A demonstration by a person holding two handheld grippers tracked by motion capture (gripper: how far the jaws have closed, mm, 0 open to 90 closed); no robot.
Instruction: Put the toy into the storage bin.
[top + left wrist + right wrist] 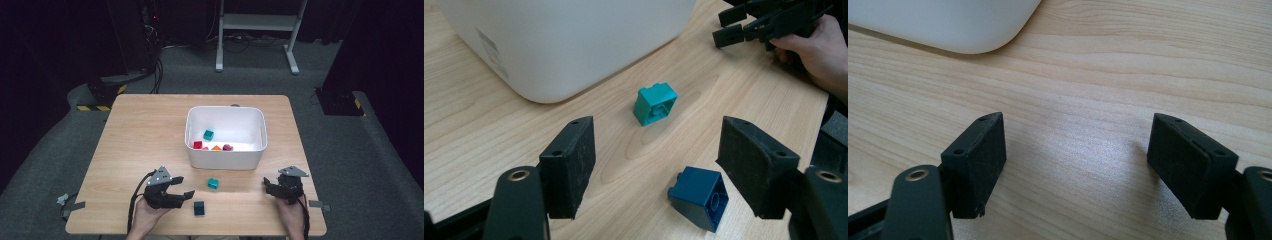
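The left gripper (187, 194) hangs wide open and empty, a dark blue plastic brick (699, 196) between its jaws at five o'clock. A teal plastic brick (655, 103) lies at twelve o'clock beyond. The right gripper (268, 183), jaws also spread and empty, rests over bare wooden table (1128, 60).

Wooden table (140, 140), white bin (225, 159), teal block (213, 183), dark-blue block (199, 208)

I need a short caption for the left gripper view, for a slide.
Open left gripper over a dark blue brick, with a teal brick and white bin beyond.
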